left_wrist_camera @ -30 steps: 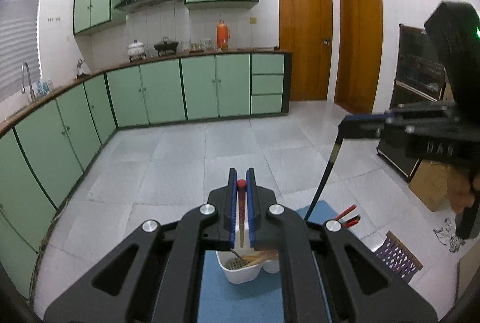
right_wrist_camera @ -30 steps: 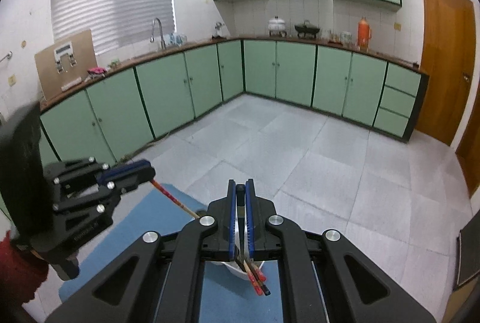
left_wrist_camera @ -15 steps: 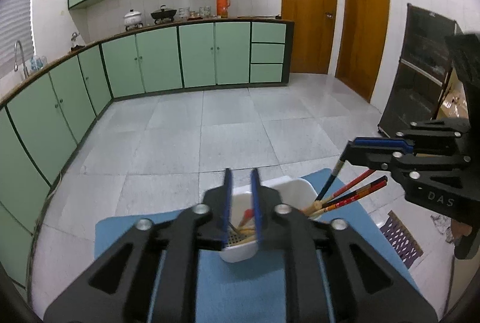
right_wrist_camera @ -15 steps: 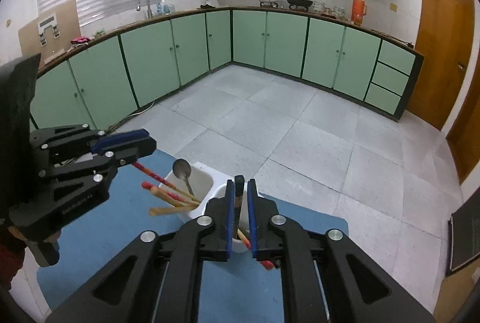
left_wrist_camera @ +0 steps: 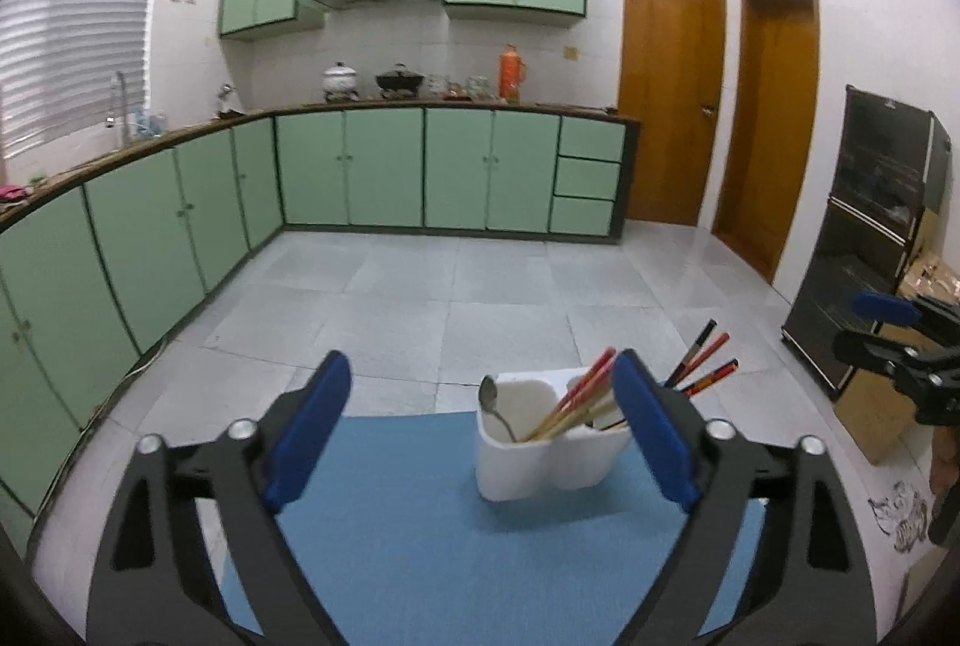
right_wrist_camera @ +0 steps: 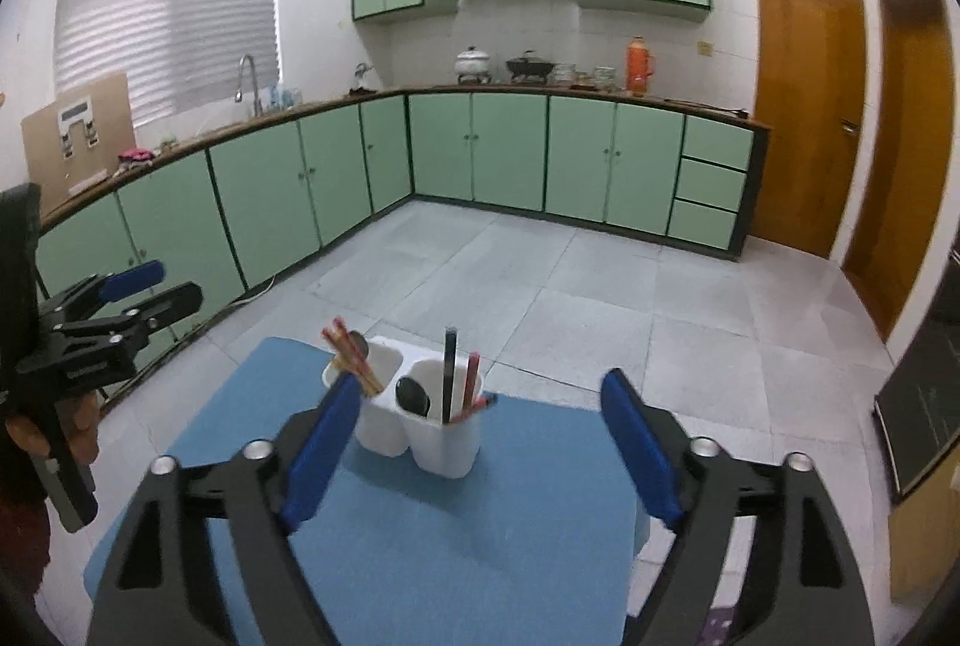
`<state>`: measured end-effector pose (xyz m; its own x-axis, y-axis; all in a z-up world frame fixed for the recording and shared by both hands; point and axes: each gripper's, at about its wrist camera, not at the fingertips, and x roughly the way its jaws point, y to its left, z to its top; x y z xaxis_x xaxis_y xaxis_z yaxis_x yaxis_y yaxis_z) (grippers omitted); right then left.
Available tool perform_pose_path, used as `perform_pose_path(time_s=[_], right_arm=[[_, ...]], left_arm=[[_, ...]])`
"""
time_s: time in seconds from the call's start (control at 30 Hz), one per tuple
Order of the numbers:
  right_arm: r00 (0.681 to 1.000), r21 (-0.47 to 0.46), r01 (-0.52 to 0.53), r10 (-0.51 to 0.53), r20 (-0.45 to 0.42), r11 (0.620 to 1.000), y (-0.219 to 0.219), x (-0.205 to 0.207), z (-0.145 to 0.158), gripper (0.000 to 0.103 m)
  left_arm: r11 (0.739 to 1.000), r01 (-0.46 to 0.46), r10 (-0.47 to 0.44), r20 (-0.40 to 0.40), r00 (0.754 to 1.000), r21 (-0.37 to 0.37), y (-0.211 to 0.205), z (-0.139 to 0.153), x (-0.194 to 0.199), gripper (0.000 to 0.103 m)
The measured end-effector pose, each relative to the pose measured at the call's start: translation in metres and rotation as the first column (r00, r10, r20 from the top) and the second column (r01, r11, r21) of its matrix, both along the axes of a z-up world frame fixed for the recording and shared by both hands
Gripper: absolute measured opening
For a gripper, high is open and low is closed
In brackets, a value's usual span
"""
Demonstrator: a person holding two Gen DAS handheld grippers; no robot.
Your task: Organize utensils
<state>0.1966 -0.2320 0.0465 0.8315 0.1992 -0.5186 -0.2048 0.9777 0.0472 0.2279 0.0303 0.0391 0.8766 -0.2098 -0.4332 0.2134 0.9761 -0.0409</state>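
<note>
Even, diffuse indoor lighting is seen; soft glare is noted on the floor tiles [left_wrist_camera: 708, 250]; straight lines are bowed by fisheye distortion; corners are vignetted black; slight motion blur throughout.

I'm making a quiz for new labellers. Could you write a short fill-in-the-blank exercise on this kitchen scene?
1. The white holder stands on a ____ mat.
2. The holder has ____ compartments.
3. Both the left tool and the right tool have their jaws ____, with nothing gripped.
4. The chopsticks and spoon stand ____ the holder.

Missing words: blue; two; open; inside
</note>
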Motion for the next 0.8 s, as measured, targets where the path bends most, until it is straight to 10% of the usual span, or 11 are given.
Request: perform_pose_path(time_s=[0.8], right_arm=[[0.995,0.070,0.080,-0.084,0.050,0.994,0.029,-0.133,-0.021,0.097]], left_arm=[[0.996,-0.076,0.073,0.048,0.996,0.056,-0.005,-0.004,-0.146,0.097]])
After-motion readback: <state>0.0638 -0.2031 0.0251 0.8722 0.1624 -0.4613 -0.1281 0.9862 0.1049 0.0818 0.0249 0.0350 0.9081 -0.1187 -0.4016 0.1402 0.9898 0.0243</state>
